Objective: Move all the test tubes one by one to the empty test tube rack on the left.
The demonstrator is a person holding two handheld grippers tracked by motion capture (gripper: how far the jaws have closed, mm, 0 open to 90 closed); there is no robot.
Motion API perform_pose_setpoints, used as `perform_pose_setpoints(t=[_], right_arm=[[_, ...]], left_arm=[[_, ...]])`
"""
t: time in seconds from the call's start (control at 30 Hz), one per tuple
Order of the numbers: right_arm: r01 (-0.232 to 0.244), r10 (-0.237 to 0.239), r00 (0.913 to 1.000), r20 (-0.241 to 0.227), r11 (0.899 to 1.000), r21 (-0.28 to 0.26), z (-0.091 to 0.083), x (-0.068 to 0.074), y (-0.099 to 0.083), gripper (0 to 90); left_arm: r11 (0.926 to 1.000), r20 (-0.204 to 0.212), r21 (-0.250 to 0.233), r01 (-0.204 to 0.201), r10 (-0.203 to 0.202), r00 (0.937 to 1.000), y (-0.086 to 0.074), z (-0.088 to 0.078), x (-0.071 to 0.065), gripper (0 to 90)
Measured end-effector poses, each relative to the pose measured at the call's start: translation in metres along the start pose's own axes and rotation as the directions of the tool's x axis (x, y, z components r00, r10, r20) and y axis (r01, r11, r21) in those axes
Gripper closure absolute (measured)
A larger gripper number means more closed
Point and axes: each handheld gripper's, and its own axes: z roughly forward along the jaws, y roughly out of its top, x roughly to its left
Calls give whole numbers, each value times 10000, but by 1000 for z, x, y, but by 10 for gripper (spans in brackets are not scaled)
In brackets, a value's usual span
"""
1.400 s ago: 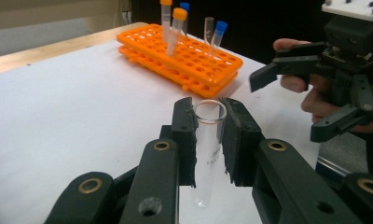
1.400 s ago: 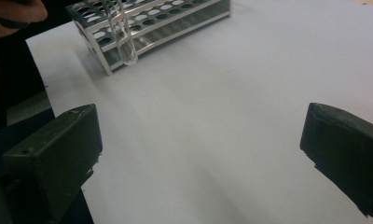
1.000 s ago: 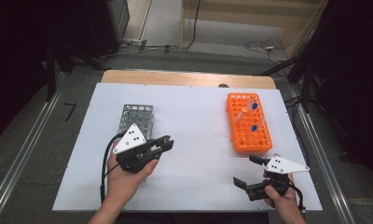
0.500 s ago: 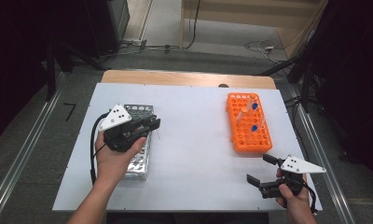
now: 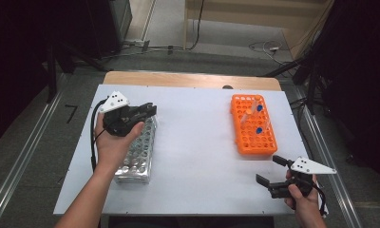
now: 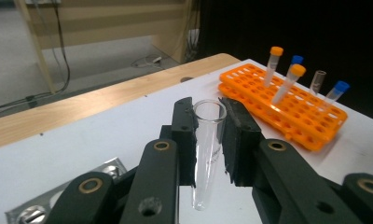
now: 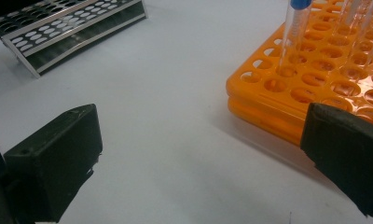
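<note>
Two racks on the white desk (image 5: 197, 156): one metal rack (image 5: 137, 154), one orange rack (image 5: 252, 124) holding five tubes. Left tool (image 6: 208, 135) clamps one uncapped clear tube (image 6: 206, 149), long axis upright, mouth upward, above the desk. Right tool (image 5: 269, 173) released, empty.

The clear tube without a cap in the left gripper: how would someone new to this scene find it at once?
Start at the white table and go to the metal rack on its left side. Above it the left gripper has its jaws shut on the clear tube. It is open-topped and off any rack, whereas the capped tubes stand in the orange rack.
</note>
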Motion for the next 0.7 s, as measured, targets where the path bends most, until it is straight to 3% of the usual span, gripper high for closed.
perform_pose_setpoints(t=[0.37,0.7], right_arm=[[-98,98,9999,72,10000,1,0,-2,-1,0],[-97,97,9999,99,9999,60,1,-3,-1,0]], left_arm=[[9997,-599,-38,243,-245,9979,11,14,26,766],[9982,-1263,17,597,-590,9902,7,34,47,766]])
